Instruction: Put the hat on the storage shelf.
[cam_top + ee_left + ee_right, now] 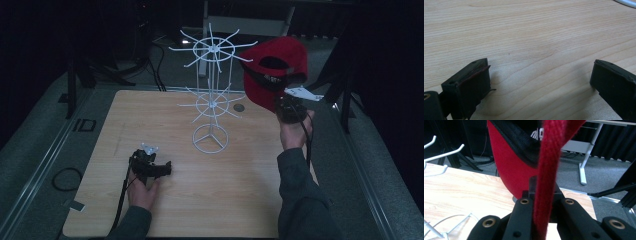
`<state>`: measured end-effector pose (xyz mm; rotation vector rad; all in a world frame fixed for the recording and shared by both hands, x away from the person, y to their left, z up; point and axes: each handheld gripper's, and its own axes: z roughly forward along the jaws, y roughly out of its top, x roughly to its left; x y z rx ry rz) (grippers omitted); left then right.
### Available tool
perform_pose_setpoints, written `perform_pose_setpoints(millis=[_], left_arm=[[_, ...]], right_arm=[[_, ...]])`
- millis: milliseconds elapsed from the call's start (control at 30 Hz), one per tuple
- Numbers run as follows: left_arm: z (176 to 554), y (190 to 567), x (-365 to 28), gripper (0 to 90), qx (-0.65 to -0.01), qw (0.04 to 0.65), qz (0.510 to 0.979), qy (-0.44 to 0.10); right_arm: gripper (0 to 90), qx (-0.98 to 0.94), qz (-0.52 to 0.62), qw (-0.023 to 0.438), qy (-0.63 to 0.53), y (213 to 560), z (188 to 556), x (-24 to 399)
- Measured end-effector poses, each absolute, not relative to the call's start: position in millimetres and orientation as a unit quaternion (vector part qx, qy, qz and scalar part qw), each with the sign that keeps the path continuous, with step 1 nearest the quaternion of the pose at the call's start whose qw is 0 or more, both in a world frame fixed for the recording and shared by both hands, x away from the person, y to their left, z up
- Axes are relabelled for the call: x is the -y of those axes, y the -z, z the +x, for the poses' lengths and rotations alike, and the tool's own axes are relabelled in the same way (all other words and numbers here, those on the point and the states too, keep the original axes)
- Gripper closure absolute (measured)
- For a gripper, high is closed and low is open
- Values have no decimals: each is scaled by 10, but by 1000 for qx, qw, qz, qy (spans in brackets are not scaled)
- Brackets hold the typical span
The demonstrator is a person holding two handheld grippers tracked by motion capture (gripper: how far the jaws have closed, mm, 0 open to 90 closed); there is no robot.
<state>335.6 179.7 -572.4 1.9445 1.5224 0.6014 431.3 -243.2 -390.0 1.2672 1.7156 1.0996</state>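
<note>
A red cap [272,65] with a black inner band hangs in the air to the right of a white wire rack [211,90], level with its top ring of hooks. My right gripper [286,107] grips it from below. In the right gripper view the jaws [546,195] are shut on a red edge of the cap [549,165], which runs upright between them. My left gripper [162,170] rests low over the wooden table [150,125] at the front left. Its jaws [541,82] stand wide apart over bare wood.
The rack stands mid-table on a round wire base [210,138], with hooks [439,152] pointing outward at two levels. A small dark round disc [239,107] sits behind it on the table. A cable loop [65,178] lies on the floor at left.
</note>
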Motion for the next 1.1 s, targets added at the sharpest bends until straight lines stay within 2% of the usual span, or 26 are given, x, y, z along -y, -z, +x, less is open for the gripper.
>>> perform_pose_setpoints(millis=[1100], left_arm=[[3356, 5724, -1797, 32, -572, 296, 731, -226]], right_arm=[[862, -648, 498, 381, -433, 3585, 4313, 2373]])
